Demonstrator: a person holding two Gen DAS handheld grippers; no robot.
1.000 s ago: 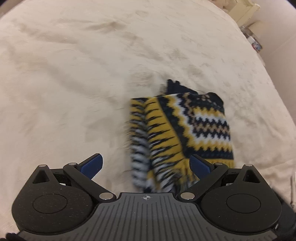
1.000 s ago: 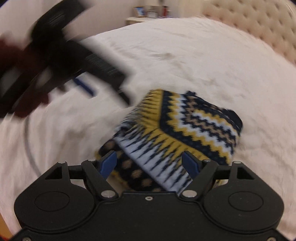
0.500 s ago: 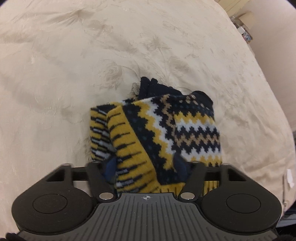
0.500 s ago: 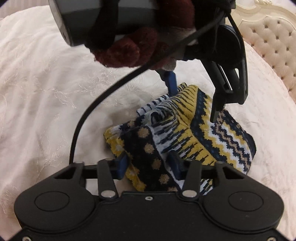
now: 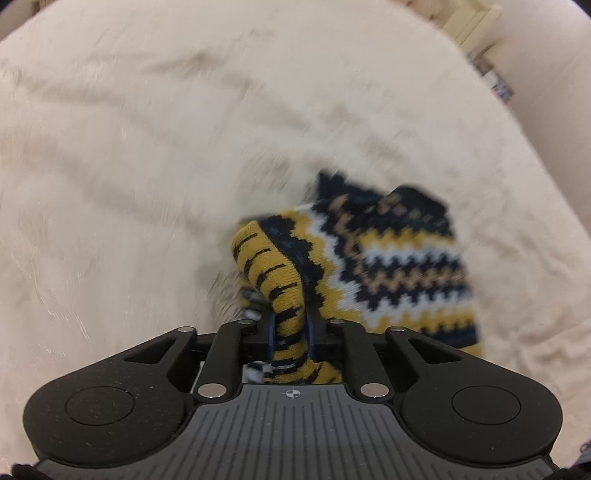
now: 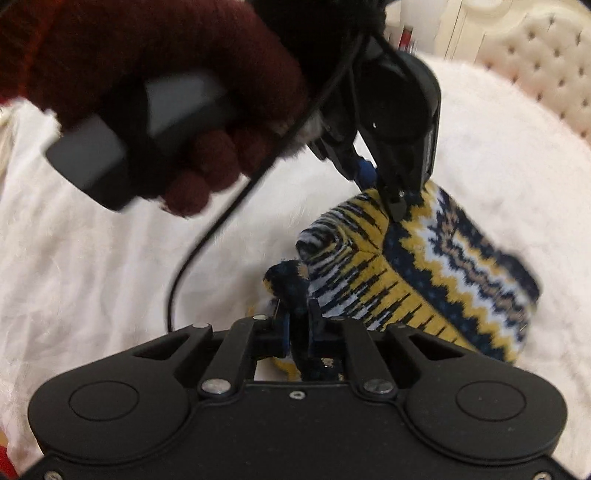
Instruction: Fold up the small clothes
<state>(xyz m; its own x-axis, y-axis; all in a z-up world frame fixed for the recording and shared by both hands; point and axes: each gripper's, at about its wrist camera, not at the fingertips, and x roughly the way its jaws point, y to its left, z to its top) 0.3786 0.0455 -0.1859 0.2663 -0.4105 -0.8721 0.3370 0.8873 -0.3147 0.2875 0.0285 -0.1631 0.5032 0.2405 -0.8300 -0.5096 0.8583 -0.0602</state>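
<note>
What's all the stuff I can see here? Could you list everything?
Knitted garment: one, yellow, navy and white zigzag pattern, bunched up on the bed.
Bedspread: one, cream, under the garment.
Headboard: one, cream, tufted, behind the bed.
Furniture: pale, blurred, beyond the bed's far corner.
Cable: one, black, hanging from the left handle.
Gloved hand: one, dark red, gripping the left handle.
Left tongs: black, blue pads, closing on a yellow striped fold.
Right tongs: black, blue pads, closing on a navy edge.
</note>
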